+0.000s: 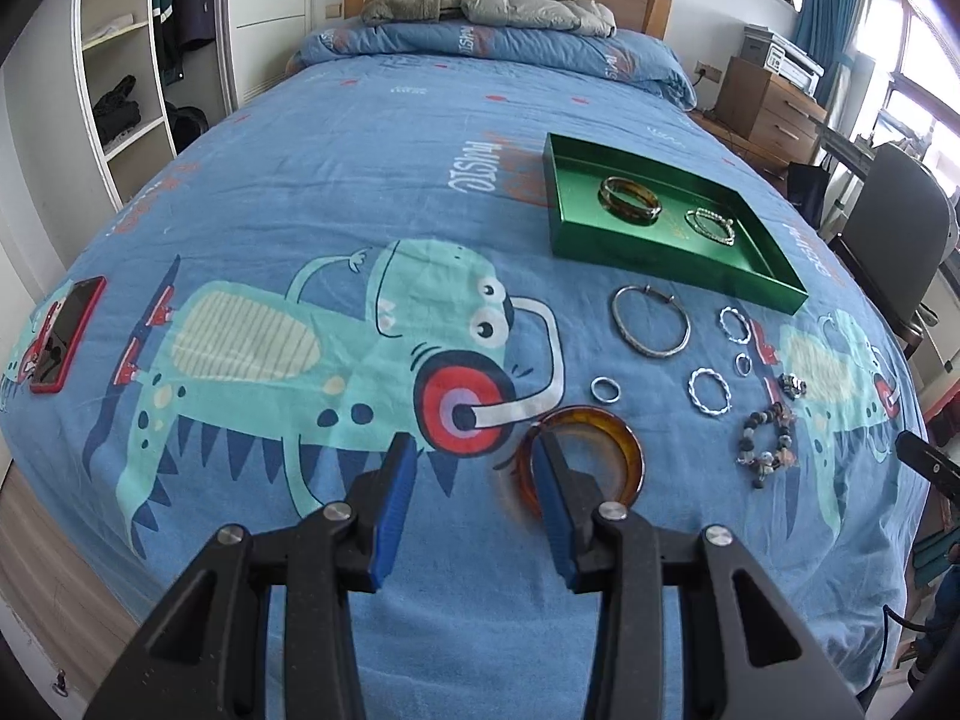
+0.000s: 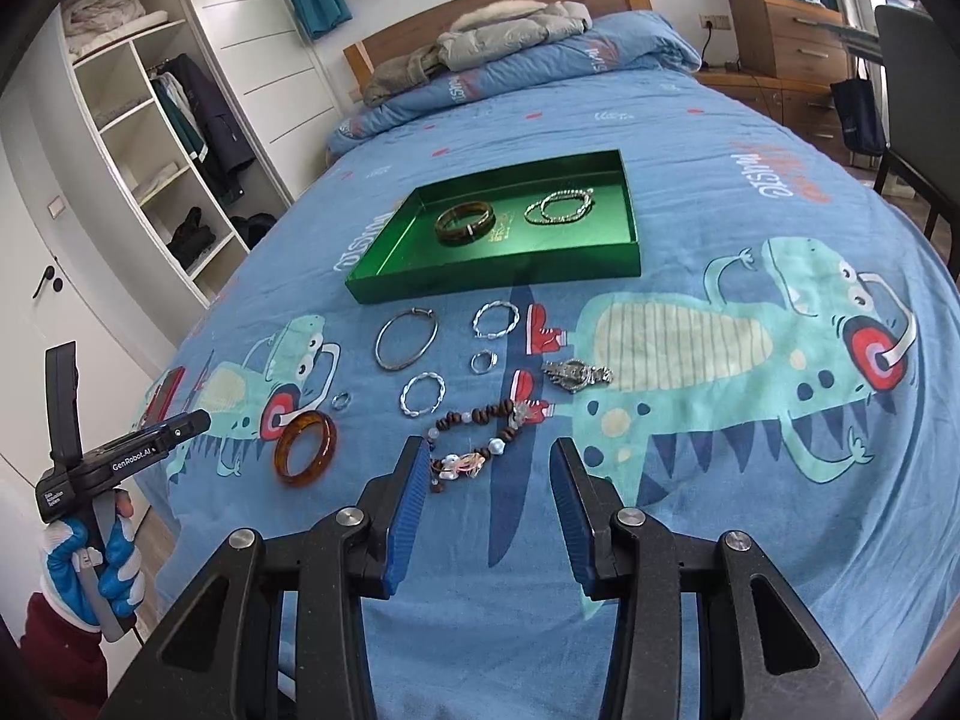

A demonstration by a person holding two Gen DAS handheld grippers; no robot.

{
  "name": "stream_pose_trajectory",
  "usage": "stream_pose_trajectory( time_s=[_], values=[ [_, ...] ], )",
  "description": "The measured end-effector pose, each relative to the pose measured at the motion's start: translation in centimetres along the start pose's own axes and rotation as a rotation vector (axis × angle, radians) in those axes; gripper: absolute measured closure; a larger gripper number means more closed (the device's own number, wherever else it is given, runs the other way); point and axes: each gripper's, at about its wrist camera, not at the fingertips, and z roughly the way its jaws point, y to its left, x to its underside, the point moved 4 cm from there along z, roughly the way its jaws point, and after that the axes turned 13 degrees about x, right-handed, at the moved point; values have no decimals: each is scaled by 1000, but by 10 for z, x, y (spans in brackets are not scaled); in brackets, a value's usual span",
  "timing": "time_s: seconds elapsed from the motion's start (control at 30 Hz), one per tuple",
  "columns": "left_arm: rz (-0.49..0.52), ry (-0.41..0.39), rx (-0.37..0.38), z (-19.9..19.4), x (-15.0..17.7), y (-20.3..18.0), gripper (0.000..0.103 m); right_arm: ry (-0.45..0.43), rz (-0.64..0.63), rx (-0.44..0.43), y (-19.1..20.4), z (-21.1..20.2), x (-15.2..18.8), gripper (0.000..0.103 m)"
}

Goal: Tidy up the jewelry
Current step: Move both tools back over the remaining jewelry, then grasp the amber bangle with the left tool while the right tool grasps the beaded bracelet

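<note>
on the far left of the blue dinosaur-print bedspread (image 1: 372, 138), well away from the left hand-held gripper (image 1: 474, 447), lies a red-cased phone (image 1: 65, 333). the left hand-held gripper has its blue-padded fingers apart, gripping nothing; its right finger sits over the near-left rim of a translucent amber bangle (image 1: 624, 450) lying flat on the bed. just beyond that finger is a small plain silver ring (image 1: 605, 389), and farther ahead a large thin silver bangle (image 1: 651, 319). right of these lie two twisted silver rings (image 1: 710, 393), and a beaded bracelet of dark and pale beads (image 1: 768, 441). ahead and to the right a green rectangular tray (image 1: 561, 204) holds a dark amber bangle (image 1: 630, 197) and a silver beaded bracelet (image 1: 711, 225).

the right hand-held gripper (image 2: 492, 462) also stands apart and empty, the beaded bracelet just ahead of its left finger.
</note>
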Motion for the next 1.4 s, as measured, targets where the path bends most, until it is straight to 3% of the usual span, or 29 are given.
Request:
stream_pose_trajectory(
  time_s=[0.33, 0.6, 1.07, 1.13, 1.27, 1.4],
  values=[
    [15, 125, 61, 49, 6, -10, 65, 133, 21, -49, 10, 57, 13, 61],
    [-9, 231, 65, 76, 9, -6, 65, 221, 55, -96, 17, 94, 20, 67],
    [28, 311, 24, 101, 8, -10, 66, 234, -9, -15, 32, 129, 9, 70],
    [34, 314, 17, 103, 7, -11, 67, 229, -47, 18, 37, 133, 8, 76],
    [51, 311, 0, 107, 7, -14, 74, 211, -79, 45, 35, 135, 10, 87],
    [90, 309, -30, 114, 4, -23, 85, 197, -94, 45, 31, 134, 11, 88]
  ],
)
